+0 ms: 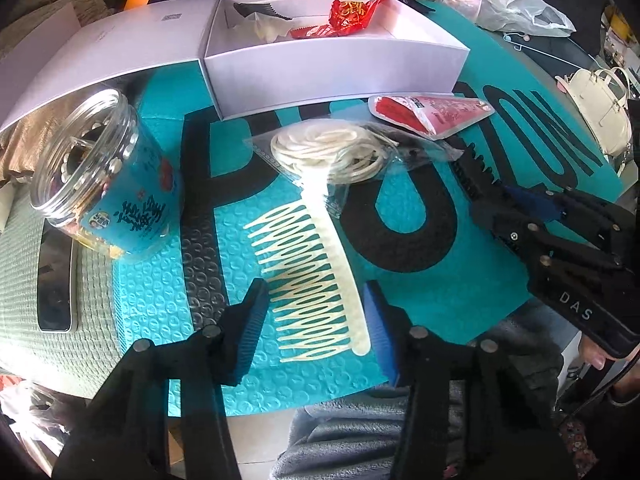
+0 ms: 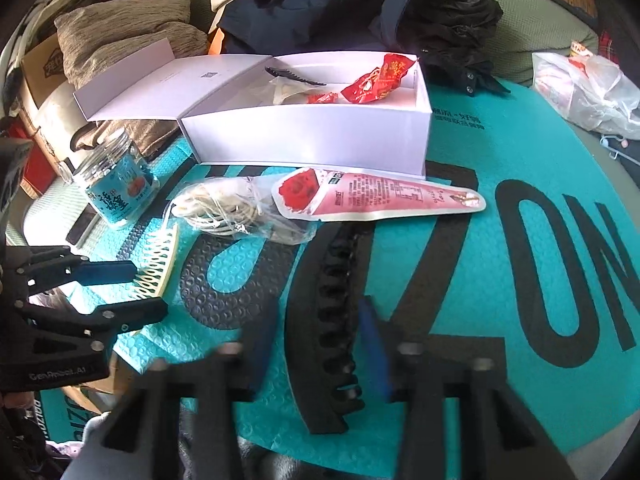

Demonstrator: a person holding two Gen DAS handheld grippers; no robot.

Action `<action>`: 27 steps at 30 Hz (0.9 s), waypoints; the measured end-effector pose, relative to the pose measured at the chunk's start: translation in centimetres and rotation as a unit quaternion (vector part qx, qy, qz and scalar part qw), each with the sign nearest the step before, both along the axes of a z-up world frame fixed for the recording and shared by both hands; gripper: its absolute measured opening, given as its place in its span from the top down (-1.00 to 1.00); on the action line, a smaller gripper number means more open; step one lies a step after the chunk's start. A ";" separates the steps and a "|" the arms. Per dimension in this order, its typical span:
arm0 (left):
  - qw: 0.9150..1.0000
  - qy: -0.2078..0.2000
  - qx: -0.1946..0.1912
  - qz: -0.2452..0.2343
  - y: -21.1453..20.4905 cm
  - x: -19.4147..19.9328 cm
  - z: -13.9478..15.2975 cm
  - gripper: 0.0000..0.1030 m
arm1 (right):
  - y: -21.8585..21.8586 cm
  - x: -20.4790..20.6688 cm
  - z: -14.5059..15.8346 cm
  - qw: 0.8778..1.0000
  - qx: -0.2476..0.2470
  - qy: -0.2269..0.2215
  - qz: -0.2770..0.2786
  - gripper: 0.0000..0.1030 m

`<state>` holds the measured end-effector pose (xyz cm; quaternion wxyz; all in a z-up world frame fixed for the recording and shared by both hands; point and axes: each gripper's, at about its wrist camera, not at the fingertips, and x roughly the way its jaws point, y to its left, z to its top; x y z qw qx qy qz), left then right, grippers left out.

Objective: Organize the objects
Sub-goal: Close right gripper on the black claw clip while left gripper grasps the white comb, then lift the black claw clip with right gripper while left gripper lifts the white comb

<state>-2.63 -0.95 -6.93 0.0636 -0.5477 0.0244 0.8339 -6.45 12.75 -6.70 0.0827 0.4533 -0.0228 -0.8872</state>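
Note:
A cream wide-tooth comb lies on the teal bubble mat. My left gripper is shut across its near end, one pad on the spine and the other at the tooth tips. The right wrist view shows that same comb inside the left gripper. A black curved hair clip lies on the mat, and my right gripper is shut on its near end, blurred. From the left wrist, the clip sticks out of the right gripper.
An open white box at the back holds red wrappers and a small black comb. A clear jar stands on the left. A bagged cord coil and a pink pouch lie mid-mat. A white handbag sits at the right.

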 end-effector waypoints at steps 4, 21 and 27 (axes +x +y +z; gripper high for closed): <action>1.000 0.002 0.013 0.003 -0.2 0.4 0.4 0.10 | 0.2 0.3 0.4 1.000 -0.013 0.002 -0.001 0.42; 0.999 -0.030 0.015 0.007 -0.7 -0.6 -0.5 0.06 | 0.0 1.9 1.9 0.999 -0.044 0.010 0.000 0.42; 1.000 -0.026 -0.005 -0.006 0.4 -1.4 -1.0 -0.28 | -0.1 1.9 1.6 0.999 -0.049 0.002 -0.003 0.42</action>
